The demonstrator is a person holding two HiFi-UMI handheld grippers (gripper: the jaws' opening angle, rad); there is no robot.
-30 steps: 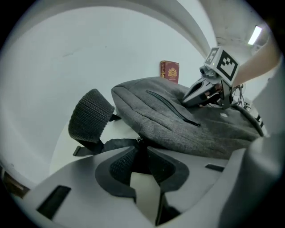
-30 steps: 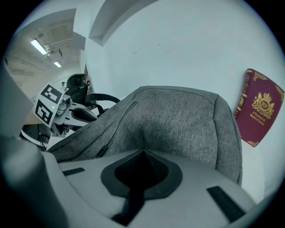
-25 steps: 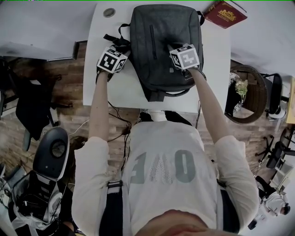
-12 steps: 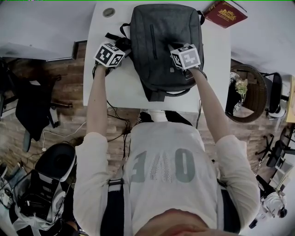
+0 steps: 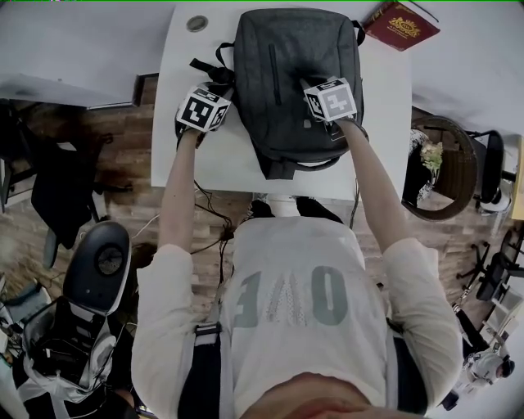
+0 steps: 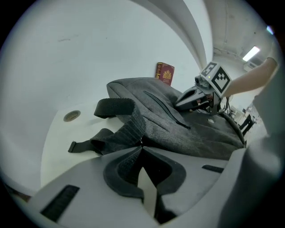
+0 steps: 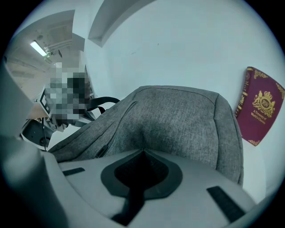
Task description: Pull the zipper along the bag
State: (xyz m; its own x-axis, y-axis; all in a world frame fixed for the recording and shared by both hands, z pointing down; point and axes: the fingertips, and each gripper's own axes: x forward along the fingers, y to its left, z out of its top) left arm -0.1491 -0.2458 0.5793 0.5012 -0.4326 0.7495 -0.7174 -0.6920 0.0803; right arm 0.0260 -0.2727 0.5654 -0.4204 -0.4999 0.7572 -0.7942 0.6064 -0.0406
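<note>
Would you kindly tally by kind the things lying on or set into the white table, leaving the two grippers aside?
backpack: 1
book: 1
round cap set into the tabletop: 1
Total: 3

Pale lettered T-shirt [image 5: 286, 278], seemingly short-sleeved; left tool [image 6: 141, 145] and right tool [image 7: 143, 150] bear black-and-white marker cubes [image 5: 203, 109].
</note>
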